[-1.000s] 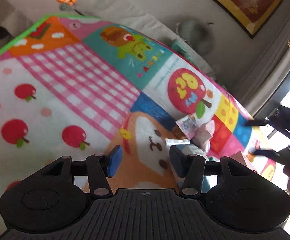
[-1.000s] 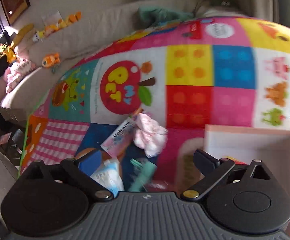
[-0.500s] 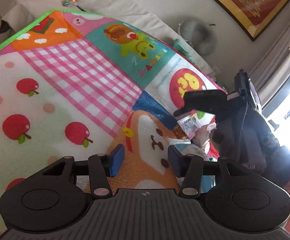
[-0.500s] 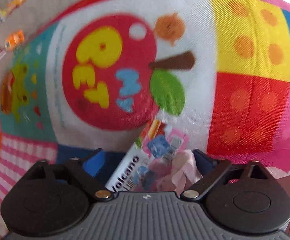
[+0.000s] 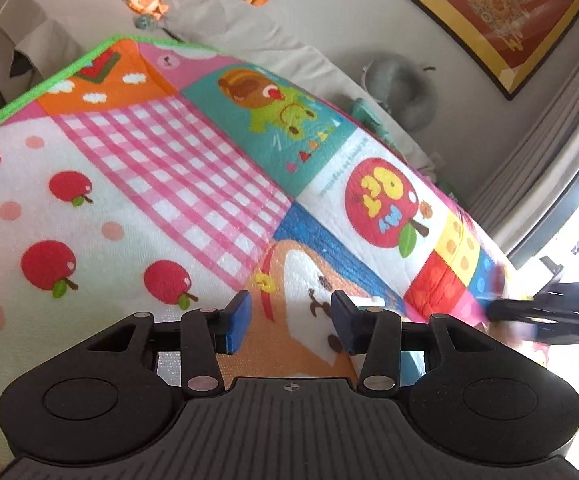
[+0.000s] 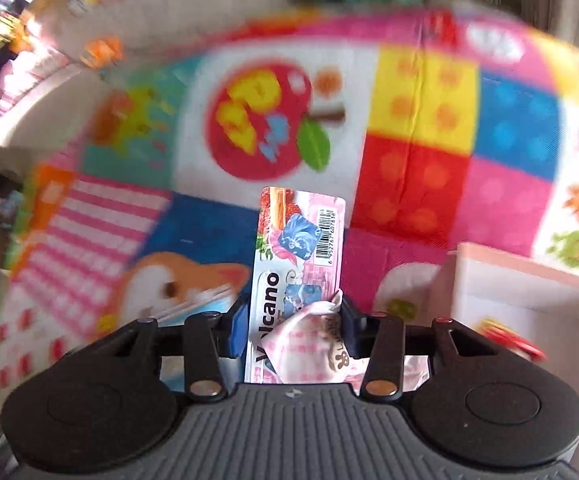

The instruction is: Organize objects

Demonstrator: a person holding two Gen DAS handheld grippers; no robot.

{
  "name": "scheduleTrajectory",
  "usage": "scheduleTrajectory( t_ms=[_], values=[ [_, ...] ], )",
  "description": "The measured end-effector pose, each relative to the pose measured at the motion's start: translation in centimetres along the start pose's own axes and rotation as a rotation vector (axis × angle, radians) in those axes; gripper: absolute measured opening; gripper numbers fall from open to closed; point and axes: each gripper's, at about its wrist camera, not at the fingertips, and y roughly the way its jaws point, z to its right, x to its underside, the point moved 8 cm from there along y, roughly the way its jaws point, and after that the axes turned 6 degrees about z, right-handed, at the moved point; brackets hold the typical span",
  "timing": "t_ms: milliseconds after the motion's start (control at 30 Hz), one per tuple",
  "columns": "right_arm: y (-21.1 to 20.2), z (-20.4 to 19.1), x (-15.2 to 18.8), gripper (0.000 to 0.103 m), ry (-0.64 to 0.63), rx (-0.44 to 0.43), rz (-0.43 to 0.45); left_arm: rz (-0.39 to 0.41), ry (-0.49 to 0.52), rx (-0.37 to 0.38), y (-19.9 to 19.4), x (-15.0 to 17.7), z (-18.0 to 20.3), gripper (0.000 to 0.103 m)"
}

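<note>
**Mia:** Holding a snack pack, that's what the right claw is doing! See the word "Volcano" on it? A crumpled pink wrapper is squeezed in there too.

**Dad:** Yes. The claw is closing, and its blue pads are already pressing on the pack from both sides. The pack sticks out past the tips, up off the colourful mat.

**Mia:** Where should it go?

**Dad:** I think into the pale pink box on the right. It sits on the mat, near the claw. Something red is inside it already.

**Mia:** How do we do it well?

**Dad:** Squeeze firmly, because the pack is flat and slippery and the wrapper could slide out. The picture is blurry, so the hand is going fast. Slow down near the box, or the long end could bump the wall. Get right over the hole before letting go.

**Mia:** And the left claw?

**Dad:** It is closing a little, but nothing is between its pads. It just hangs over the bear picture. In its view the right claw is a dark blur at the right edge.

**Mia:** Any more things to tidy?

**Dad:** A white thing peeks out behind its right finger. I can't tell what it is.
</note>
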Motion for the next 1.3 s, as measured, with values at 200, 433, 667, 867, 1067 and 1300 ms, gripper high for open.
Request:
scheduleTrajectory(
  t_ms=[200, 433, 667, 867, 1067, 1300],
  values=[
    [-12.3, 2.0, 3.4, 0.044, -0.007, -0.088, 0.122, -0.040, 0.098, 0.094, -4.2, 1.3, 3.2, 0.048],
    [-12.6, 5.1, 12.1, 0.054, 0.151, -0.162, -0.005, -0.204, 0.370, 0.244, -7.5, 6.9, 10.4, 0.048],
    [-15.2, 6.2, 16.5, 0.083, 0.084, -0.083, 0.151, -0.357, 0.538, 0.347, -10.3, 12.4, 15.5, 0.048],
    [-17.3, 9.9, 19.6, 0.090, 0.044, 0.093, 0.241, -0.402, 0.611, 0.263, -10.7, 16.5, 17.8, 0.048],
    [-17.3, 12.5, 21.9, 0.090, 0.134, 0.129, 0.243, -0.348, 0.755, 0.095, -9.8, 16.7, 16.8, 0.048],
    [-16.8, 11.6, 22.8, 0.093, 0.121, 0.102, 0.240, -0.360, 0.698, -0.038, -9.9, 11.6, 11.9, 0.046]
  ],
)
